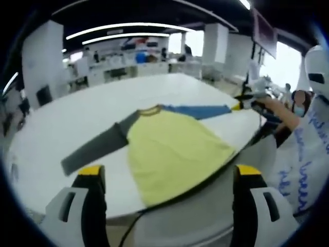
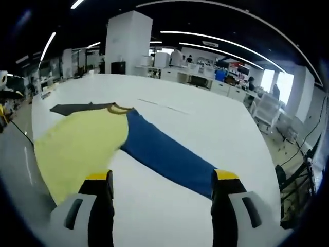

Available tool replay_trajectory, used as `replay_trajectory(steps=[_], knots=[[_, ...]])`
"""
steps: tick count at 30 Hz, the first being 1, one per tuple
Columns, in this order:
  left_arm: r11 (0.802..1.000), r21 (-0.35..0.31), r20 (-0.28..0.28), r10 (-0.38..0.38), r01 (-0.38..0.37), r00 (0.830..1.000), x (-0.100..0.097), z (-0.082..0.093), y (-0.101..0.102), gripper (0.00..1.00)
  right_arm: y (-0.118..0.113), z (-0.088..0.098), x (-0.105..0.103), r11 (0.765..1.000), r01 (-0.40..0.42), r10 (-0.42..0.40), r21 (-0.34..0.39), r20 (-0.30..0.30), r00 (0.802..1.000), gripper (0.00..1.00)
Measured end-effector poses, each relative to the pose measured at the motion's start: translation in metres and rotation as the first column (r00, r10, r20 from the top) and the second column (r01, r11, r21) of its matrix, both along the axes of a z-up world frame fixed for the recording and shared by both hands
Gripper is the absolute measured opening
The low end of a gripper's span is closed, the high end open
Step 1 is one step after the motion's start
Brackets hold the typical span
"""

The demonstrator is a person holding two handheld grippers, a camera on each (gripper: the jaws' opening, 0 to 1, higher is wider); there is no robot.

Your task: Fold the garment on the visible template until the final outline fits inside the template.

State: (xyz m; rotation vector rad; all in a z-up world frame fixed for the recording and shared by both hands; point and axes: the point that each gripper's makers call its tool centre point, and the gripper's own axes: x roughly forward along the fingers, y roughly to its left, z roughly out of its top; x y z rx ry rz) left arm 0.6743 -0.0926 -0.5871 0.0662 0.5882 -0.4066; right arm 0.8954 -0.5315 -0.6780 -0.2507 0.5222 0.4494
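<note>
The garment (image 1: 175, 149) is seen spread flat on the white desk (image 1: 77, 118), yellow body near the edge, grey sleeve (image 1: 97, 146) and blue sleeve (image 2: 164, 154) stretched outward (no fold made yet). The template cannot be clearly made out. Both grippers' jaws are held wide, empty; all folding remains to be done.

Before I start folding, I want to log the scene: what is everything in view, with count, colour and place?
Shirt: one, yellow body, spread flat on the table.
Grey sleeve: one, stretched out to one side.
Blue sleeve: one, stretched out to the other side.
Table: one, white, under the shirt.
Desks: several, white, in the background.
Left gripper: one, yellow-tipped, open.
Right gripper: one, yellow-tipped, open above the blue sleeve's end.
</note>
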Motion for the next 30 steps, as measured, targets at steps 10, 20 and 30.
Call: replay_trajectory(steps=[10,20,30], knots=[[1.000,-0.006,0.007,-0.003,0.003,1.000,0.006,0.009,-0.005,0.97,-0.048,-0.020,0.040,0.991,0.119,-0.119,0.065,0.003,0.993,0.59],[1.000,-0.013,-0.021,-0.010,0.010,1.000,0.006,0.005,-0.009,0.97,-0.085,-0.037,0.068,0.974,0.210,-0.209,0.080,-0.023,0.978,0.47],[1.000,0.011,-0.016,-0.011,0.012,1.000,0.008,0.012,-0.003,0.96,-0.100,-0.064,0.071,0.959,0.277,-0.273,0.057,-0.066,0.960,0.41]])
